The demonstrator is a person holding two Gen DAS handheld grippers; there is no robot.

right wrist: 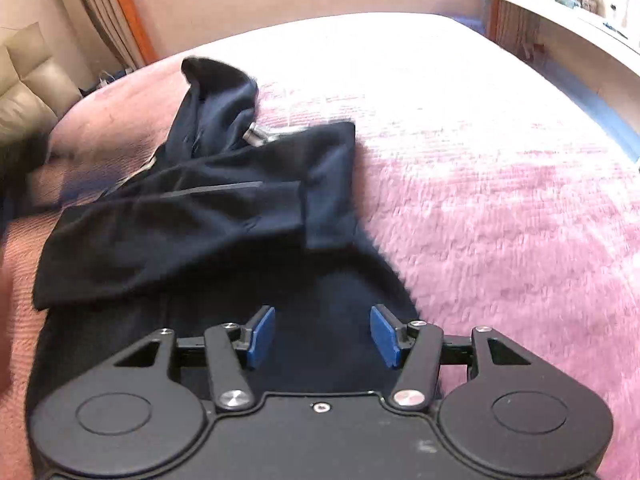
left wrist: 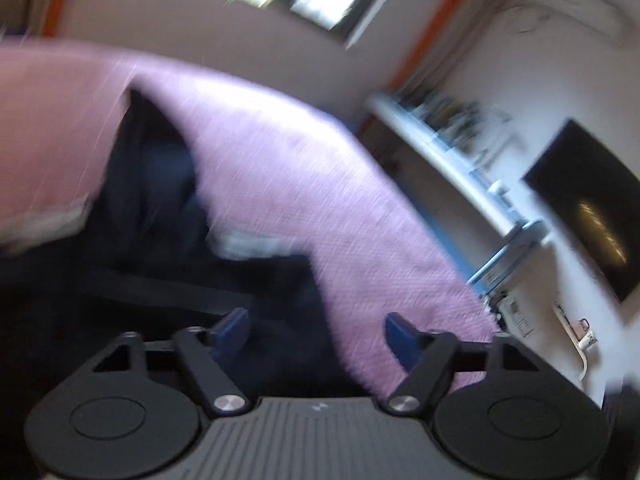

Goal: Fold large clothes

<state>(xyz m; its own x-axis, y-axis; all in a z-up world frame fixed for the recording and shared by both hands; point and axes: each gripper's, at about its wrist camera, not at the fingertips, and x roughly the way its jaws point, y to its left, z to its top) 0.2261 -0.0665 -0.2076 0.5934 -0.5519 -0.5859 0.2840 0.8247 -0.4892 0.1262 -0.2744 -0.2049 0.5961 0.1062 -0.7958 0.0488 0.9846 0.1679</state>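
A dark navy garment (right wrist: 208, 216) lies crumpled on a pink bedspread (right wrist: 500, 208), partly folded over itself, with a grey stripe and a metal piece near its top. My right gripper (right wrist: 322, 334) is open and empty, its blue pads just above the garment's near edge. In the blurred, tilted left wrist view the same garment (left wrist: 160, 216) lies dark on the pink bedspread (left wrist: 280, 168). My left gripper (left wrist: 320, 334) is open and empty above the dark cloth.
A beige padded headboard (right wrist: 28, 92) and curtains (right wrist: 92, 16) stand at the left. A white shelf (right wrist: 568, 20) with small items runs along the right wall. In the left wrist view a dark screen (left wrist: 592, 216) hangs on the wall beside a shelf (left wrist: 452, 152).
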